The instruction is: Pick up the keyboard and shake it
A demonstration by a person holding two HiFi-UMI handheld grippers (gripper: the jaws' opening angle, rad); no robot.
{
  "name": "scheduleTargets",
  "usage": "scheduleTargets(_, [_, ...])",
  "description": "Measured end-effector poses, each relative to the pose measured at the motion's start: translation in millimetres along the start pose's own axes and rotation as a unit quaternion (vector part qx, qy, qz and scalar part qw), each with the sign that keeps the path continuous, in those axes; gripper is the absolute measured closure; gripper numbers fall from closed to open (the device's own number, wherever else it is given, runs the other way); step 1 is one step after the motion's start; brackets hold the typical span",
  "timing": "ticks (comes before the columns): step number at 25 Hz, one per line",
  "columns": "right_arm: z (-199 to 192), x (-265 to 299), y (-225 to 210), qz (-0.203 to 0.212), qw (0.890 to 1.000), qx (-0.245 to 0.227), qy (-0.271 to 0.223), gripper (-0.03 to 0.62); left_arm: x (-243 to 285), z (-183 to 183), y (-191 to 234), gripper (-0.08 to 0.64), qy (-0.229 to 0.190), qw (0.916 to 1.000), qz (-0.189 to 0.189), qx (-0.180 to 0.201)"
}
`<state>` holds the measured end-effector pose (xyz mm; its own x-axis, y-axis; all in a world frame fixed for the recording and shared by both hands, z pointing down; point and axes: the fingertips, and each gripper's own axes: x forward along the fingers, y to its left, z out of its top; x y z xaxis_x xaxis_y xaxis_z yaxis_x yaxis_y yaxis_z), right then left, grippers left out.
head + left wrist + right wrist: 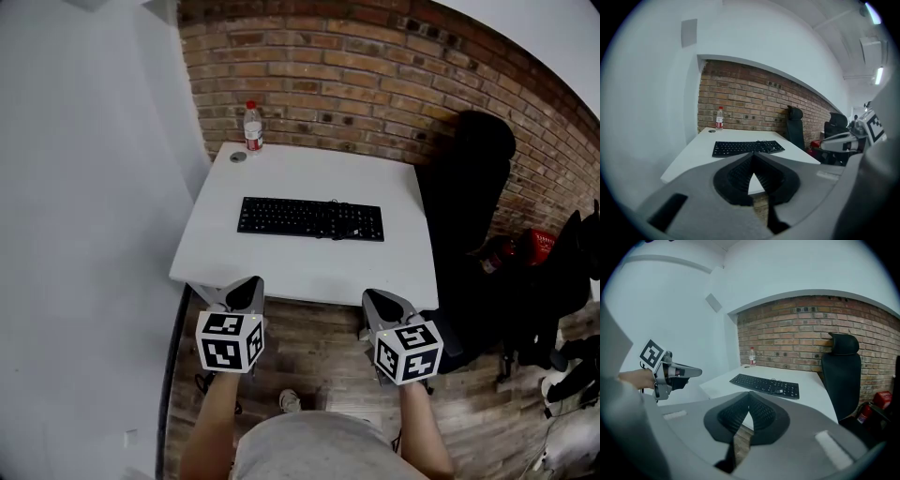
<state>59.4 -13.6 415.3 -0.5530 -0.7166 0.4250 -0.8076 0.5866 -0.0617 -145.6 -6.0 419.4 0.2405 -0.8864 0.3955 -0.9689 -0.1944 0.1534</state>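
Nearest us, we are holding the left gripper [251, 284] and right gripper [372, 298], jaws pressed together and empty, short of the table [281, 178], where the keyboard [309, 218] is lying ahead, crosswise, one end facing each.

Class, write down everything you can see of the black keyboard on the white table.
The keyboard is black, long and flat, plastic by its look, with full rows of keys facing up. It lies flat near the middle of the white table, its long side roughly parallel to the near edge. Its thin dark cable lies bunched on the keys toward its right end. Only the table and the cable touch it.
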Motion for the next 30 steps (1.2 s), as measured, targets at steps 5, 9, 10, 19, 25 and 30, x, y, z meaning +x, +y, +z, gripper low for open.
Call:
scheduleTargets(5, [11,23,-2,-0.016,1.000,0.000,-0.001,0.581,22,9,22,0.572,0.000,0.9999,-0.011,-0.001])
scheduleTargets(9, [17,41,-8,-0.026,1.000,0.004,-0.003,0.581,41,14,35,0.572,0.003,0.9998,-0.019,0.002])
scheduleTargets(10, [19,45,-11,-0.028,1.000,0.006,-0.003,0.581,45,16,38,0.572,0.004,0.9998,-0.020,0.003])
scheduleTargets(19, [23,81,-38,-0.031,0.999,0.018,0.001,0.581,83,16,57,0.572,0.020,0.9997,-0.017,0.002])
scheduleTargets(25, [30,119,-66,-0.022,0.999,0.027,0.002,0.581,119,21,73,0.571,0.029,0.9995,-0.008,-0.003])
scheduleTargets(30, [39,147,-97,-0.010,0.999,0.034,0.013,0.581,154,35,80,0.568,0.032,0.9993,-0.006,-0.015])
